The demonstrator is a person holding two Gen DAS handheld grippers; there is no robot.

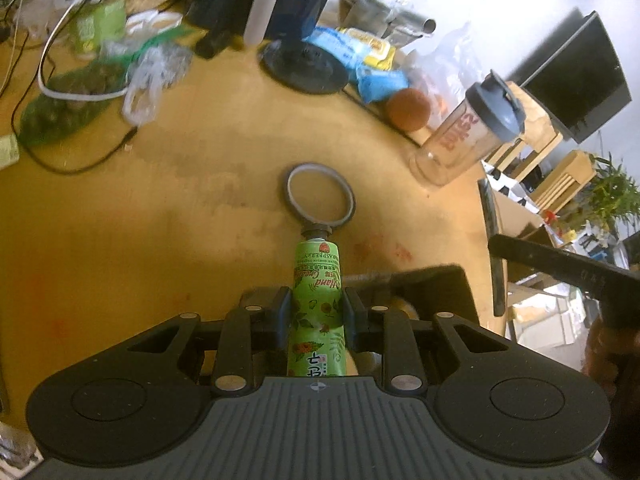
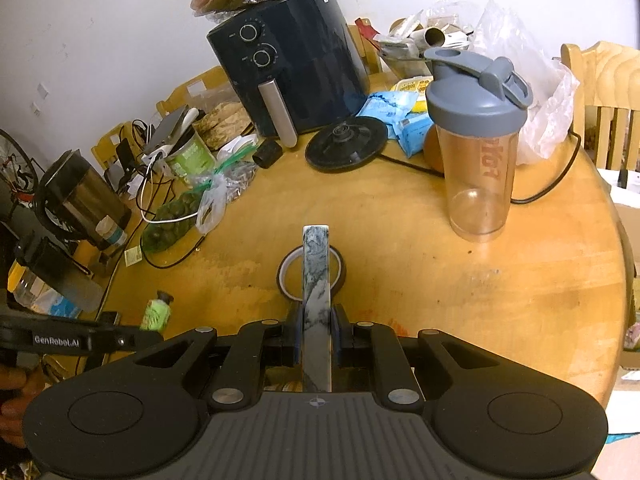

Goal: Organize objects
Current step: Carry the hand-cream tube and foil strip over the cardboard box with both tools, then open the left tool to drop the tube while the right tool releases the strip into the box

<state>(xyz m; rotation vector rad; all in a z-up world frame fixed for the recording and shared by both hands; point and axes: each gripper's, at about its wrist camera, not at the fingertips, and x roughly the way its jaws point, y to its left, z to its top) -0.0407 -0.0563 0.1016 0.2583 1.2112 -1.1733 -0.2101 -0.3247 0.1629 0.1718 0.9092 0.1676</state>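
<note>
Your left claw (image 1: 316,312) pinches the hand cream tube (image 1: 317,300) at lower centre; your right claw (image 2: 316,332) pinches a marbled bar (image 2: 317,304); the shaker bottle (image 2: 478,144), upper right on the worktop (image 2: 520,280), holds nothing visible.

- Green hand-cream tube (image 1: 316,312), left wrist view: the words "Hand Cream" and, nearer the cap, "RASPBERRY", both upside down as seen; further small print and characters near the tube's crimped end are too small to read.
- Clear shaker bottle (image 1: 464,136), far right on the table: red lettering on its wall, reversed and only partly legible; in the right wrist view the same bottle (image 2: 478,160) shows red letters through the plastic, not readable.
- Black gripper arm (image 2: 60,340), near left in the right wrist view: white label "GenRobot.AI".
</note>
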